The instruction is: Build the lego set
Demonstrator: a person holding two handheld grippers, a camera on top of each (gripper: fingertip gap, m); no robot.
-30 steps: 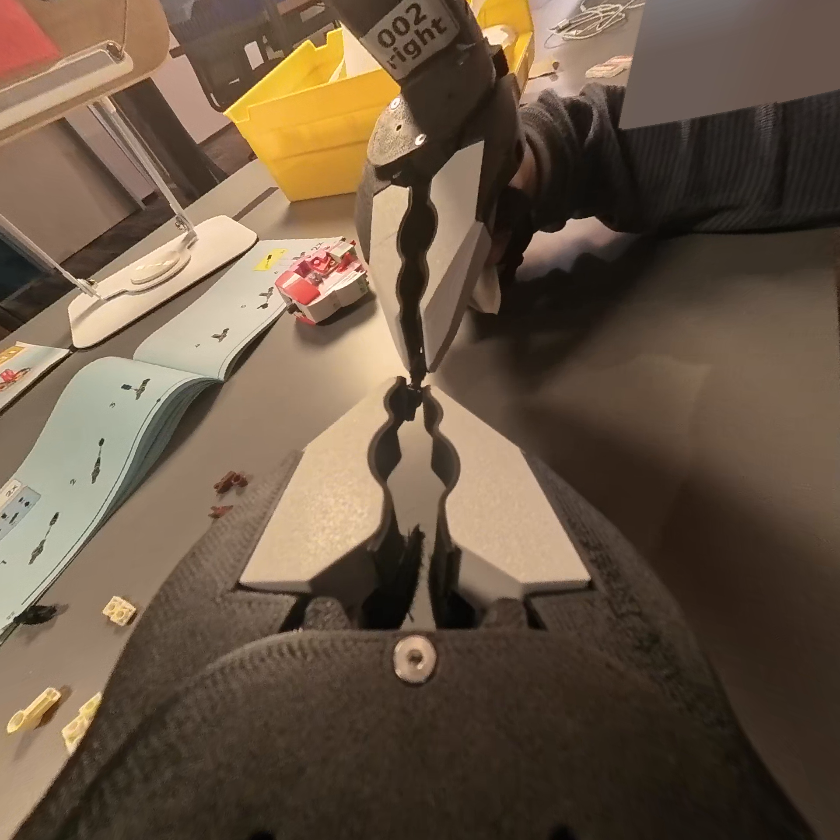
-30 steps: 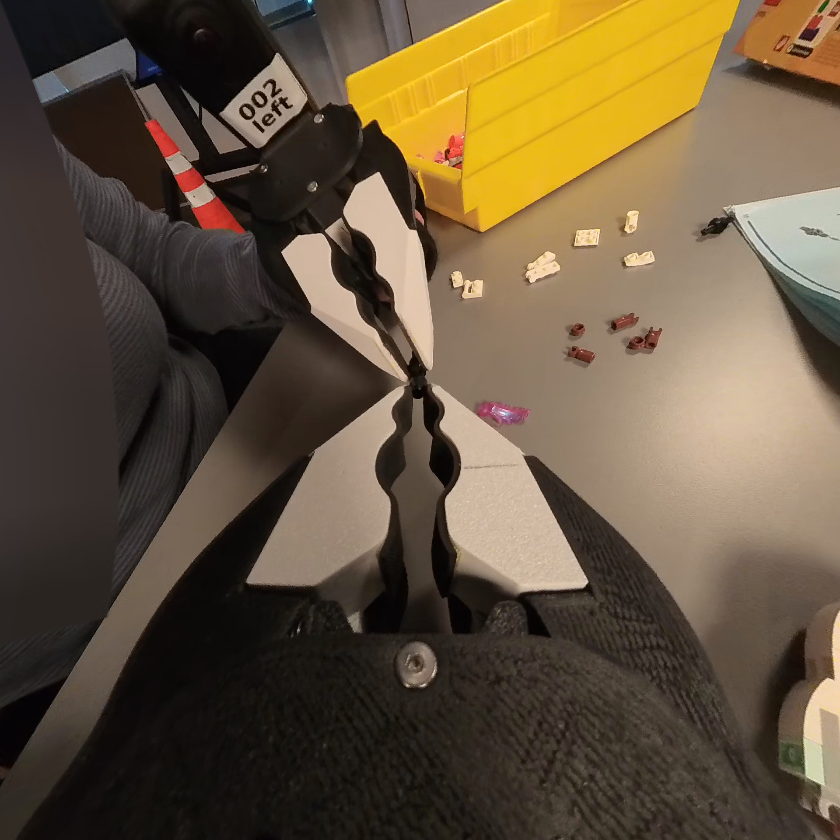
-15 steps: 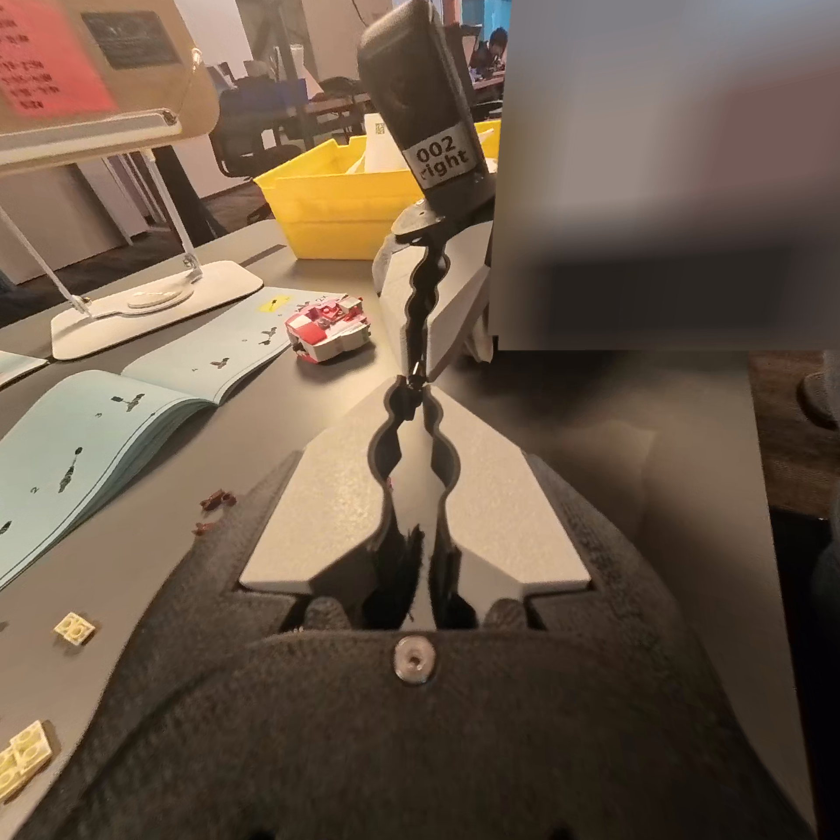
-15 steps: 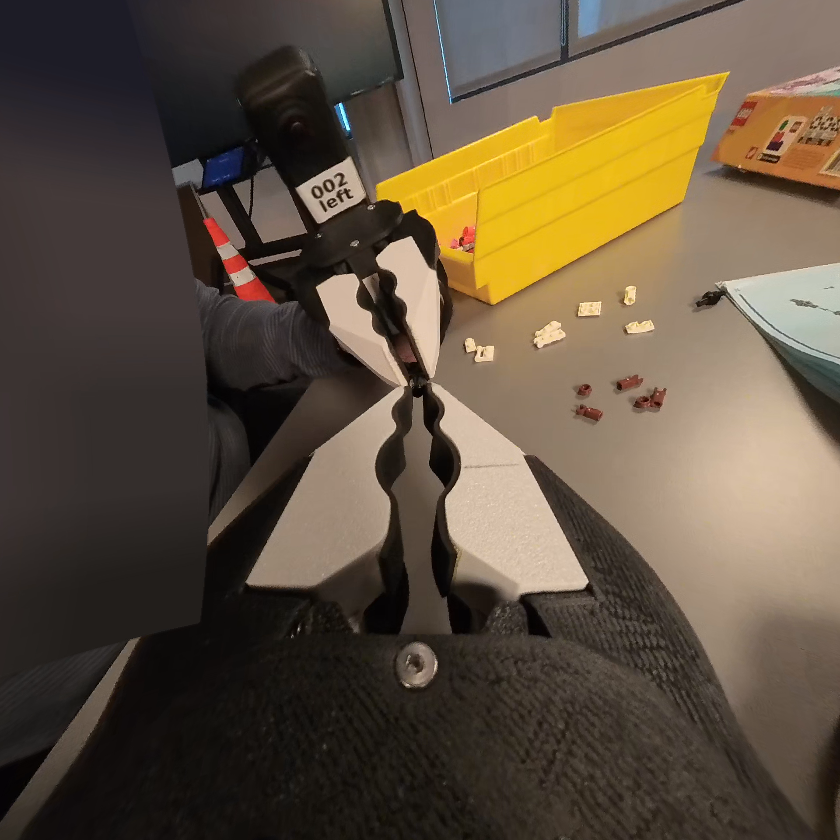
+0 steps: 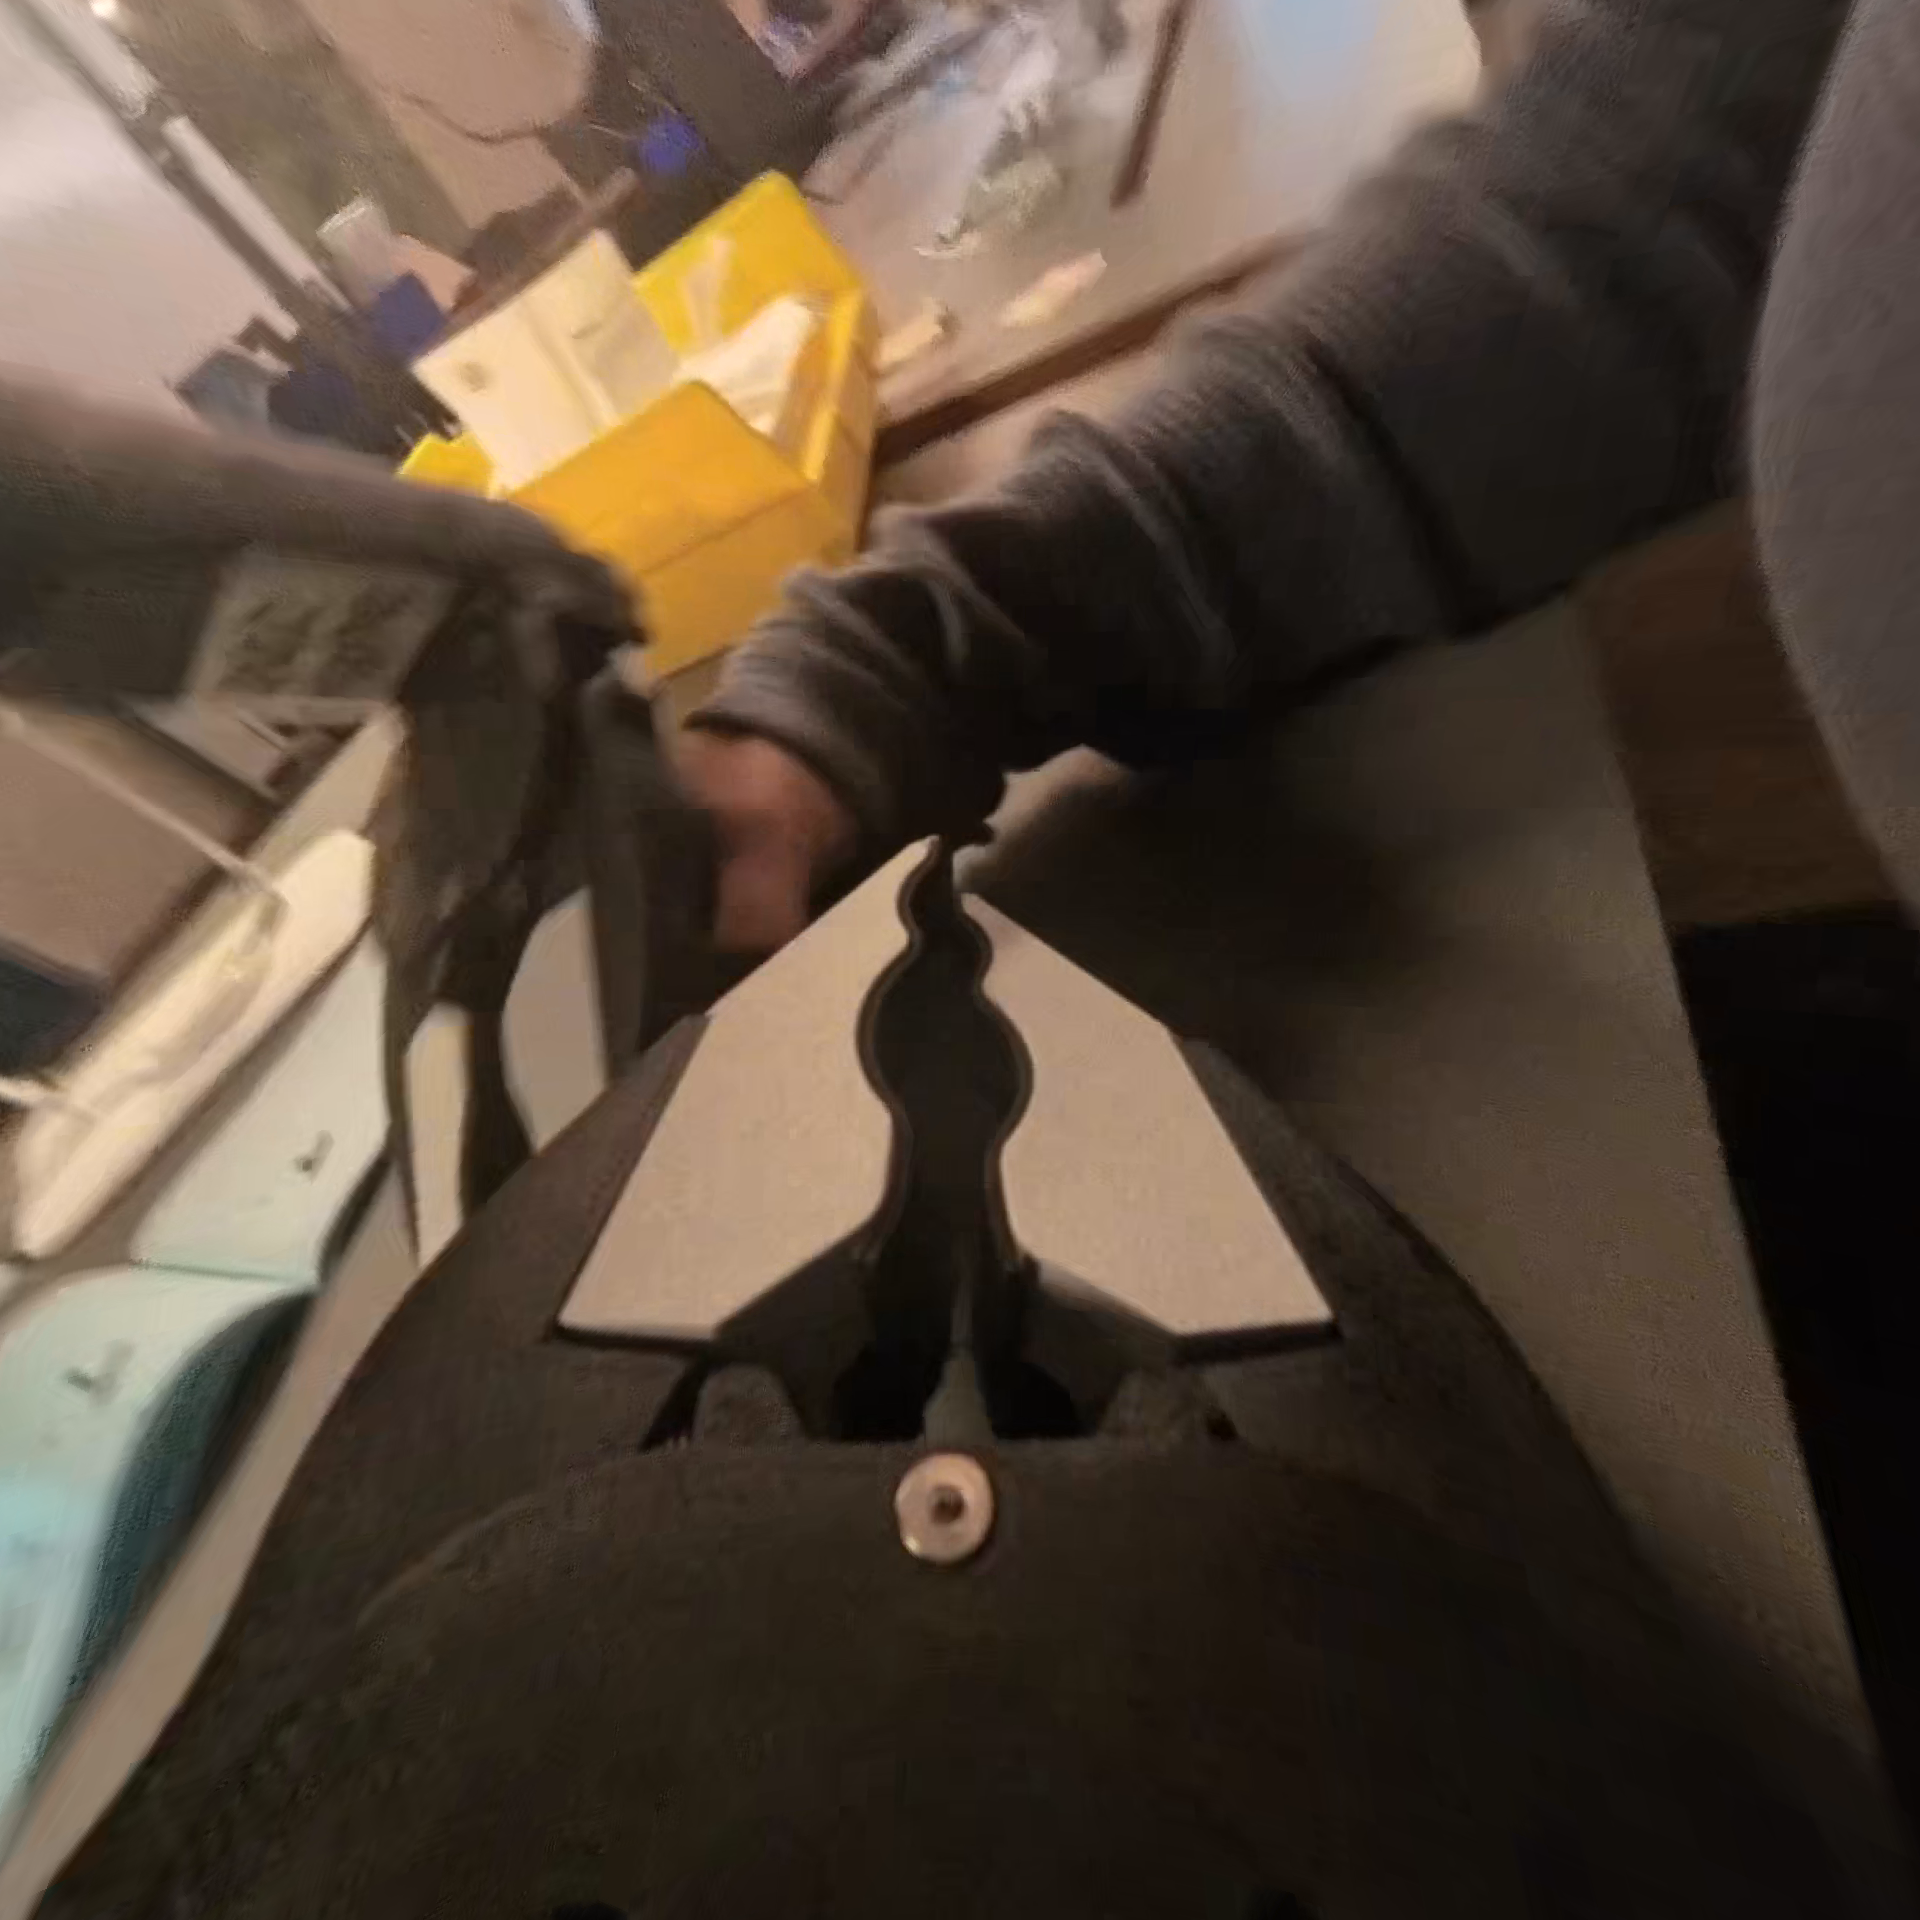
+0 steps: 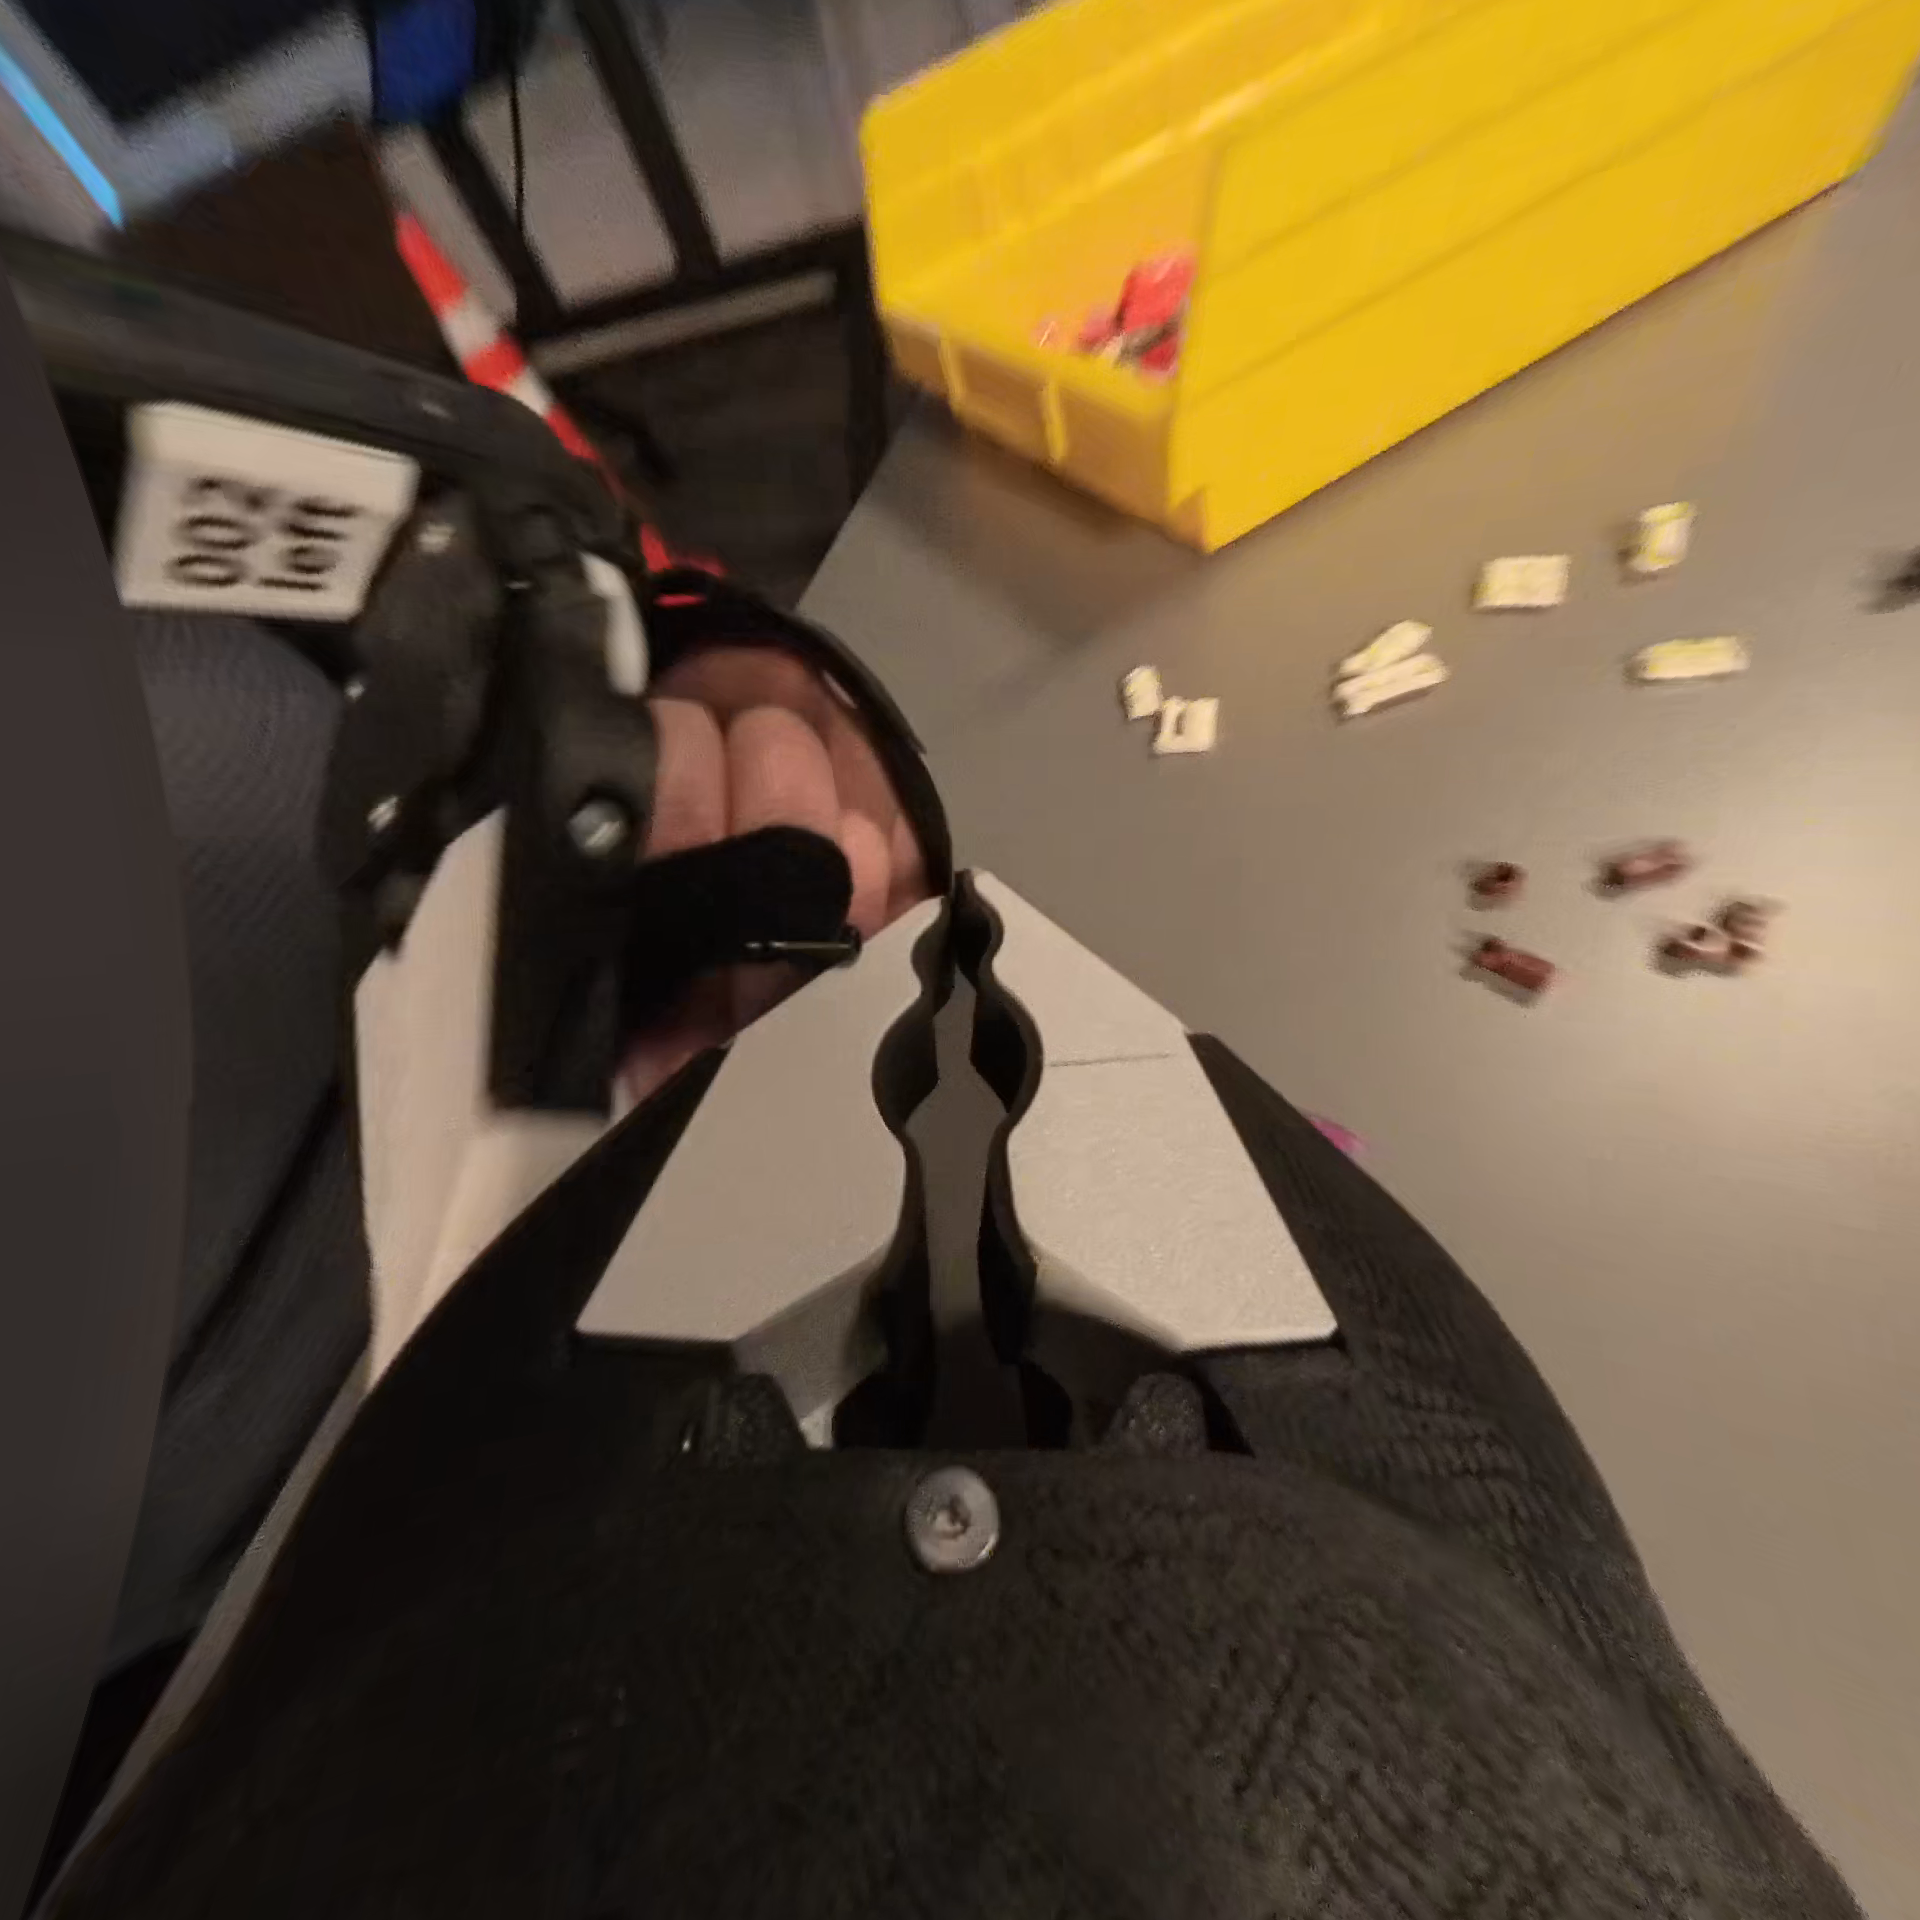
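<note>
Both tongs are closed: the left tongs (image 5: 940, 847) on a tiny dark piece, the right tongs (image 6: 961, 883) bare, above the surface (image 6: 1351, 1039) beside the hand (image 6: 774, 769).

1. A yellow bin (image 6: 1455, 260) is set toward the table's (image 6: 1558, 1195) far edge, red pieces (image 6: 1132, 312) lying inside.
2. Cream pieces (image 6: 1387, 681) and dark red pieces (image 6: 1507, 966) are scattered nearer.
3. An open pale blue booklet (image 5: 135, 1371) is seen at the left edge.
</note>
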